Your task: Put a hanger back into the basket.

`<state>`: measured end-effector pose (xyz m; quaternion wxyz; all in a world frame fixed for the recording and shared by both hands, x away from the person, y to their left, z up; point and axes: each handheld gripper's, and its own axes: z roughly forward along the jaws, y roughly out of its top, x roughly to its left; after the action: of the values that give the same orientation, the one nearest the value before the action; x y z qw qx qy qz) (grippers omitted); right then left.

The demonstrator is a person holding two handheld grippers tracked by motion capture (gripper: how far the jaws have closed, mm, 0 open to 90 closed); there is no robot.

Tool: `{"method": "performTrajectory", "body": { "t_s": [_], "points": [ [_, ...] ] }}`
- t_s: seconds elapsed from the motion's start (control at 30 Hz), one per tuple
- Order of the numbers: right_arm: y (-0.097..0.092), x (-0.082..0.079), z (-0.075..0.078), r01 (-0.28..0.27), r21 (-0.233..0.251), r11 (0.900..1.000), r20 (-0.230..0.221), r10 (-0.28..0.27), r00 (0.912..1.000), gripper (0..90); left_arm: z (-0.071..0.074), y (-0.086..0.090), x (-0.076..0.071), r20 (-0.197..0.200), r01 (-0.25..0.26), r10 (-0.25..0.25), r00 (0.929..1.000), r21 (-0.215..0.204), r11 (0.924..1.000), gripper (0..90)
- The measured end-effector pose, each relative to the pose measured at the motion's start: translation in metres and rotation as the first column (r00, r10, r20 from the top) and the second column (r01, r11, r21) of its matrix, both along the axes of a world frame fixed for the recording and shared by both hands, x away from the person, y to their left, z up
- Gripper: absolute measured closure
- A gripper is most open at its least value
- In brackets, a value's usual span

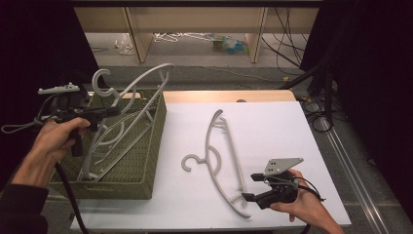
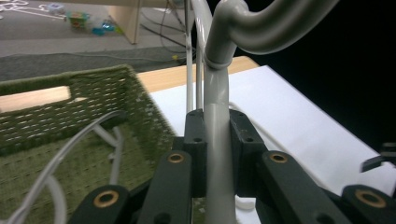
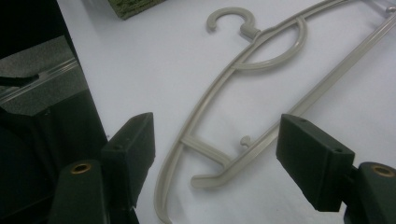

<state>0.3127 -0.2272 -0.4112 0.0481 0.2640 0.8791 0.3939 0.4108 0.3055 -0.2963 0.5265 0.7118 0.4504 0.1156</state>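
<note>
A grey plastic hanger [image 1: 127, 90] is clamped in the left gripper [image 1: 104, 112], whose fingers [image 2: 196, 140] are pressed tight on the hanger's neck just below the hook, as the left gripper view makes plain. That grip point seems chosen because the neck is the stiffest, narrowest part, so the frame can be steered without twisting. In the high view the hanger is held tilted over the green woven basket [image 1: 146, 165], at about nine o'clock on the surface [image 1: 272, 126], with its arm rising toward twelve o'clock above the basket's far rim; other hangers [image 1: 104, 146] are already lying inside, so this one is judged to be either going in or coming out, and which cannot be told.

A second hanger [image 1: 221, 161] is laid flat on the white surface near its centre, hook toward nine o'clock, well apart from the basket. The right gripper [image 1: 253, 192] is held at about five o'clock, just beside that hanger's lower end. Its fingers [image 3: 130, 149] are spread wide and nothing is gripped; in the right gripper view the hanger's end lies between them, untouched, apparently lined up for a pick.
</note>
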Motion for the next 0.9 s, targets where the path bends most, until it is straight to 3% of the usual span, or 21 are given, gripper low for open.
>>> {"method": "performTrajectory", "body": {
  "t_s": [0.07, 0.27, 0.53, 0.63, 0.9],
  "points": [
    [0.000, 0.000, 0.001, -0.001, 0.002, 1.0000, -0.001, 0.001, 1.0000, 28.9, -0.004, 0.006, 0.003, 0.009, -0.005, 0.005, 0.9999, 0.023, 0.9997, 79.0],
    [-0.001, 0.000, 0.000, 0.002, 0.000, 1.0000, -0.006, -0.002, 1.0000, 29.0, -0.017, 0.026, 0.010, 0.022, -0.013, 0.012, 0.9997, 0.039, 0.9991, 79.0],
    [0.000, 0.000, -0.001, -0.006, -0.003, 1.0000, -0.008, 0.006, 0.9999, 29.5, -0.031, 0.043, 0.012, -0.005, -0.003, 0.003, 1.0000, 0.058, 0.9983, 79.0],
    [0.000, 0.000, -0.001, -0.007, -0.004, 1.0000, -0.005, 0.007, 1.0000, 29.5, -0.039, 0.050, 0.010, -0.013, -0.013, 0.014, 0.9998, 0.041, 0.9991, 79.0],
    [0.001, 0.000, -0.001, -0.010, -0.010, 0.9999, -0.008, 0.010, 0.9999, 29.5, -0.062, 0.058, 0.005, -0.054, 0.001, 0.004, 0.9985, 0.085, 0.9963, 79.0]
  ]
}}
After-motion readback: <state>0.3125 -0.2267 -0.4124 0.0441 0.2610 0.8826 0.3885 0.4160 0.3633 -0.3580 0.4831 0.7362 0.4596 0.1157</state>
